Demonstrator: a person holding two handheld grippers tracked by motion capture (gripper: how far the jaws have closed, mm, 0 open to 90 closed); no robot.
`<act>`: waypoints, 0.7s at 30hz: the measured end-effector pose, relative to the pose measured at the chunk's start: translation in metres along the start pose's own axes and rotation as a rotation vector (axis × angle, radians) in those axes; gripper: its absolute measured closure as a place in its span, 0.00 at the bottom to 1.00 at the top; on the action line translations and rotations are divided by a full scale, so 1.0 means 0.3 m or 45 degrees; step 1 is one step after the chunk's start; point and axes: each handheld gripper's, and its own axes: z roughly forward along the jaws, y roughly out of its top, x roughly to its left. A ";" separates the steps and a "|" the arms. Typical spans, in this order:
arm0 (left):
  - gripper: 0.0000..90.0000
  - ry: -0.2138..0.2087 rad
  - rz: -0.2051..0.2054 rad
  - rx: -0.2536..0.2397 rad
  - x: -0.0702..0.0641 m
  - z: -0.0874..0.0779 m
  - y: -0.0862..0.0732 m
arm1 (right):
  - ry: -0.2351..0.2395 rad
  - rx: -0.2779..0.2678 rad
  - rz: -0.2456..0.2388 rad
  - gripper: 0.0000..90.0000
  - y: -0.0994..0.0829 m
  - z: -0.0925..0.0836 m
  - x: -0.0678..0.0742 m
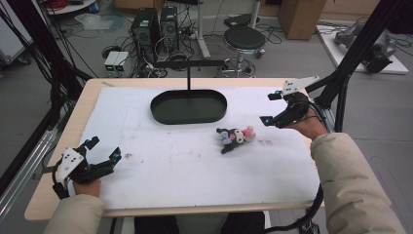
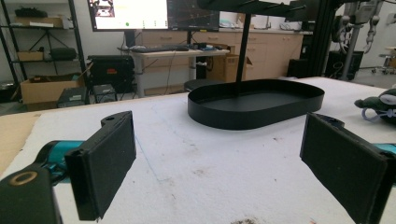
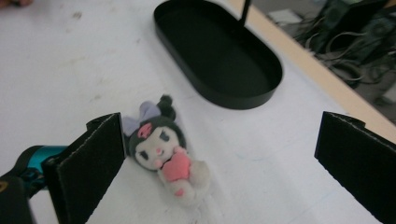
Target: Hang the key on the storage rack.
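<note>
Plush toy is cut off by the right edge in the left gripper view. In the right gripper view its lower body is blurred and one ear is partly hidden behind a black jaw. The tray post top is cropped there.

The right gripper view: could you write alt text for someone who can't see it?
A small plush doll lies face up on a white table cover, between the two wide-open black jaws of the right gripper. Beyond it sits an empty black oval tray, apart from the doll.
</note>
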 end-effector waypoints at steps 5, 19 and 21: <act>0.12 0.001 0.001 0.002 0.000 0.000 0.000 | 0.092 0.143 -0.099 0.01 0.018 0.077 -0.012; 0.12 0.005 0.000 0.006 -0.001 0.002 0.000 | 0.186 0.368 -0.183 0.01 -0.014 0.215 -0.010; 0.12 0.005 0.001 0.006 -0.001 0.001 0.000 | 0.187 0.407 -0.183 0.01 -0.020 0.239 -0.008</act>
